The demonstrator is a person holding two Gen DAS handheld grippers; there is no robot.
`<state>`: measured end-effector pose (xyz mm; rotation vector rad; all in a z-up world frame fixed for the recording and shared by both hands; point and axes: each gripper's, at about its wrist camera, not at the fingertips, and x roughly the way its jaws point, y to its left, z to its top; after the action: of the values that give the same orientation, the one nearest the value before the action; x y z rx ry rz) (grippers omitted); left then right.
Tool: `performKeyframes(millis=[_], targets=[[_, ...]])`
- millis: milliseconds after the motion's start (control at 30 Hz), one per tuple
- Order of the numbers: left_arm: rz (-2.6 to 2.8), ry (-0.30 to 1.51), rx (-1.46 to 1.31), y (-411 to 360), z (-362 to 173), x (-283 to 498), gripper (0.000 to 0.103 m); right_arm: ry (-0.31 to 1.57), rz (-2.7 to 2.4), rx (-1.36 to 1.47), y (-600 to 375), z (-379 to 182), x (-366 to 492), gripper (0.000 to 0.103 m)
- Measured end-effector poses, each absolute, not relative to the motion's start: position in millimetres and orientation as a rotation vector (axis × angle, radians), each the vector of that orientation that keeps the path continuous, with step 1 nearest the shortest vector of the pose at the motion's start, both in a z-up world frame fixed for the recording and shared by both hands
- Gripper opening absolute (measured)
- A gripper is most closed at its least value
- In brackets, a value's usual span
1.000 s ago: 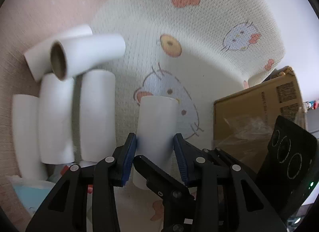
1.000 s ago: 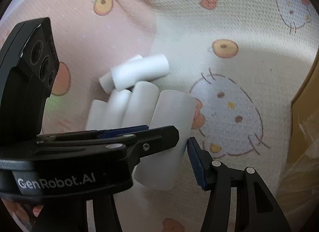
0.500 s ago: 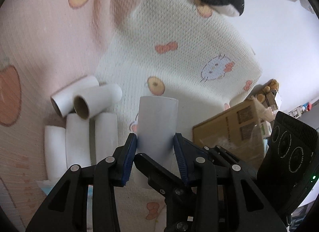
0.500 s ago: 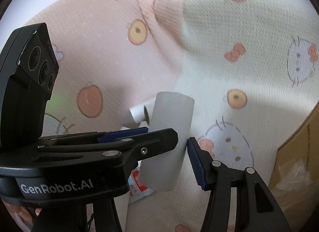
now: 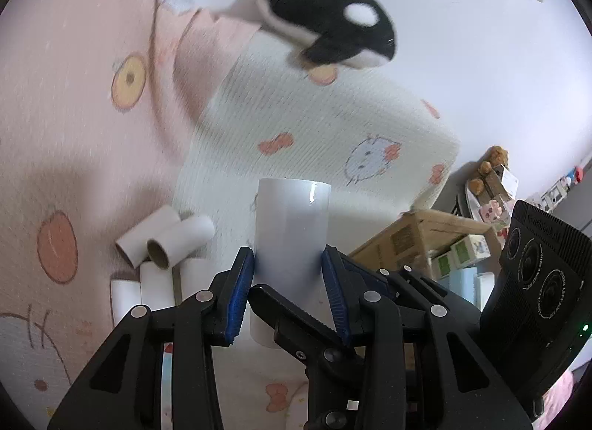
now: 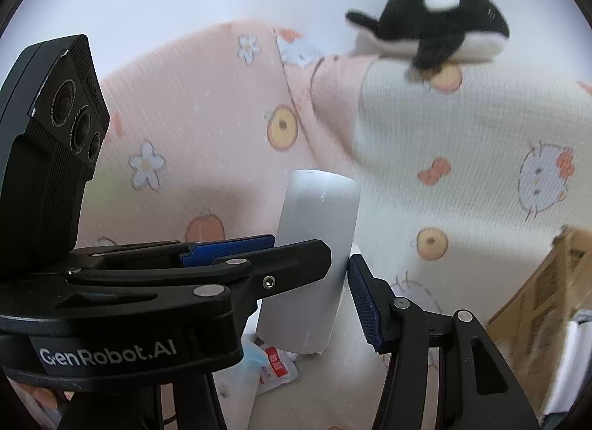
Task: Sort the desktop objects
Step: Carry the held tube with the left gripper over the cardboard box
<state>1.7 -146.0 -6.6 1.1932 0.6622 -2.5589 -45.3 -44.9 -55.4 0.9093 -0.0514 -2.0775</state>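
While both hand-held grippers clamp one white roll [image 5: 292,241] — left hand-held gripper [image 5: 286,284], right hand-held gripper [image 6: 314,274] — it hangs above the bed [image 5: 314,141], clear of the roll pile [image 5: 162,263]. Risk — uneven pull twists the smooth roll free onto the pile.

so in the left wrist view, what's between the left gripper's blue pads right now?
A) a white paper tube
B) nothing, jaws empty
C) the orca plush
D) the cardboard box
A: the left gripper has both blue pads pressed against a white paper tube, held upright, while the orca plush lies far off on the blanket and the cardboard box sits to the right.
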Motion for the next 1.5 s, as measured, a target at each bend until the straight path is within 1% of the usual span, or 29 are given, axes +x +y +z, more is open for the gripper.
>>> performKeyframes(millis=[167,333,633,1000,1367,1500], targets=[[-2.606,0.607,1.16,-126,19,-4,0.042,-0.059,-2.11,0.845,-23,-30,-42,0.052],[-2.645,0.505,1.134,-96,42,-16,0.042,-0.094,-2.134,0.789,1,-14,-41,0.052],[-2.684,0.376,1.125,-49,61,-36,0.042,-0.173,-2.172,0.711,50,5,-42,0.052],[-2.706,0.249,1.204,10,54,-73,0.042,-0.273,-2.215,0.718,111,-1,-51,0.052],[-2.719,0.204,1.342,46,31,-111,0.042,-0.352,-2.26,0.806,161,-19,-68,0.052],[-2.712,0.213,1.393,52,21,-121,0.042,-0.366,-2.263,0.852,172,-27,-74,0.052]])
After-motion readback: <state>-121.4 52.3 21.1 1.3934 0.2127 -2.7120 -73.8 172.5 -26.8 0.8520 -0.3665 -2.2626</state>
